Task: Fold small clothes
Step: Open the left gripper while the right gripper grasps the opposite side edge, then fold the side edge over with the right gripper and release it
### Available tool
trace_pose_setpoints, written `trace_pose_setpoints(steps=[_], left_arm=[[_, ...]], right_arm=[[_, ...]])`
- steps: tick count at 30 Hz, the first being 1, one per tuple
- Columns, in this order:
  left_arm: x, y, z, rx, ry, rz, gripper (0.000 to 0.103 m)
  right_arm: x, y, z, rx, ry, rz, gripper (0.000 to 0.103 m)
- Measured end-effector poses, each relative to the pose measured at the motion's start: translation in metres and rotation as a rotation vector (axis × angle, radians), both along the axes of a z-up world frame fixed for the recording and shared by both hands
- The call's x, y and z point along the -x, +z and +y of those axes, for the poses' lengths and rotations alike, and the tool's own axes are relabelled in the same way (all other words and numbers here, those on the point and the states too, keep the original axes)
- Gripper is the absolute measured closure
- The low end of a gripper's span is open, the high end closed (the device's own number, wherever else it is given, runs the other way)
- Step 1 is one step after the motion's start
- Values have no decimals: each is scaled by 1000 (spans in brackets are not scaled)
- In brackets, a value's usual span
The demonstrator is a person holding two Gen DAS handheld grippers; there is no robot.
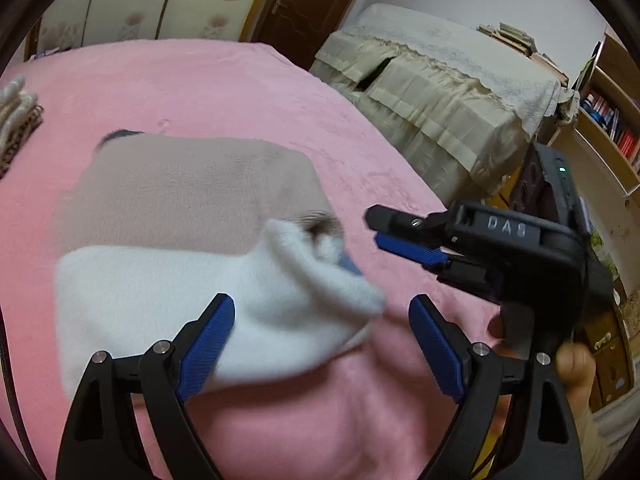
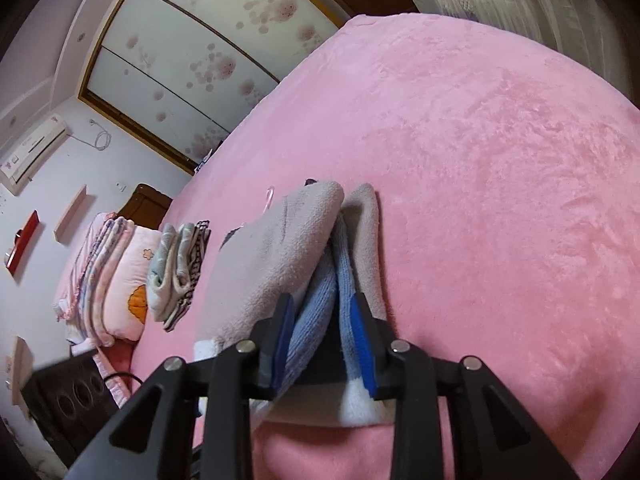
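My left tongs [image 1: 322,340] tilt downward, spread wide and gripping nothing, the fuzzy sock's [image 1: 208,264] white cuff lying slack between them. My right tongs [image 2: 322,344], at three o'clock, stand narrowly parted around its blue ribbed fold. The sock rests on the plush pink bed [image 1: 224,88].

Raised letters "DAS" stand on the right gripper [image 1: 404,236] body.

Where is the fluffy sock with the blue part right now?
The sock lies on the pink blanket, in the middle of the left wrist view, just ahead of the open left gripper. The right gripper is around its blue part.
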State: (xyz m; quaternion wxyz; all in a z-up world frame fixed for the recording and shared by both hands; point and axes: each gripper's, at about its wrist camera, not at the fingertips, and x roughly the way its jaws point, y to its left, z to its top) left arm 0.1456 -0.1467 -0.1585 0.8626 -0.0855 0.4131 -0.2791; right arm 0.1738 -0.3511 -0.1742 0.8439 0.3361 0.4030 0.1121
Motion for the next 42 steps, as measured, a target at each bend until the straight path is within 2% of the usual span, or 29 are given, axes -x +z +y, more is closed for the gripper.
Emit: trace_pose_setpoints(steps=[2,4,6,8,10,13,19,22,28,29,31,32,33,35,39,42], left_arm=[[4,6,18,-4,40,-22,15],[5,11,45,-12,122,-45,15],[0,9,74,-26,223,-47,15],[-10,0,95,-76,313,-10,15],[-20,-11,107,-100,354,36,15],[-27,-25,112,-97,364,82,15],[-38,-33,90,-112,324,69,15],[-49,-34,79,-125,295,61,15],[-59,-36,77,-115,303,53,11],[-59,-36,77,-112,302,51,11],[-59,-37,75,-116,301,43,11],[-59,-37,74,-117,301,38,11],[-59,-37,75,-113,300,35,11],[-59,-38,76,-107,300,35,10],[-57,-40,76,-103,289,29,10],[-52,-40,74,-110,269,4,8]], right_arm=[[1,2,-2,-49,18,13,67],[2,2,-3,-89,31,27,58],[2,1,-1,-126,43,43,42],[-1,-3,3,-164,60,72,36],[-9,-13,7,-225,87,122,35],[-23,-30,16,-332,140,191,34],[-58,-56,20,-432,142,243,32],[-78,-60,22,-448,146,236,31],[-121,-60,23,-467,169,180,31],[-124,-58,24,-448,163,167,34],[-129,-47,28,-332,165,113,54],[-129,-37,34,-240,179,73,71],[-126,-27,38,-162,189,30,79],[-116,-10,49,-27,209,-56,83],[-94,13,68,241,227,-169,85],[-63,31,84,487,248,-310,85]])
